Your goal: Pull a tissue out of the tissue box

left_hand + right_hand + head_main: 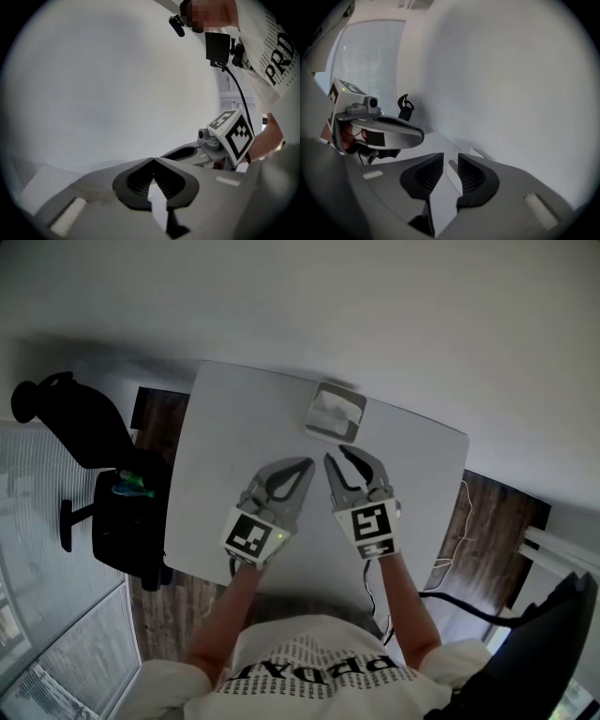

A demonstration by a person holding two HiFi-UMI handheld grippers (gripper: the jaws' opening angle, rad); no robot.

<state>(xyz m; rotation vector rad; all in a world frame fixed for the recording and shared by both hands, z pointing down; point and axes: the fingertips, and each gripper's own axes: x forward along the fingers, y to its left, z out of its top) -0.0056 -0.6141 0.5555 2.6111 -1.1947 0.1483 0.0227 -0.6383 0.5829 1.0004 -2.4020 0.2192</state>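
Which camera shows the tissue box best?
The head view: the grey square tissue box sits in full on the white table. The right gripper view shows a pale sliver at most; the left gripper view, none.

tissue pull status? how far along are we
Done: nothing yet. The tissue box sits at the far edge of the table with nothing gripping it and no tissue pulled out.
In hand: both grippers hover short of the box; the left gripper is shut and empty, the right gripper slightly open and empty.
Left: reach the box, pinch the tissue at its top opening, pull it free.
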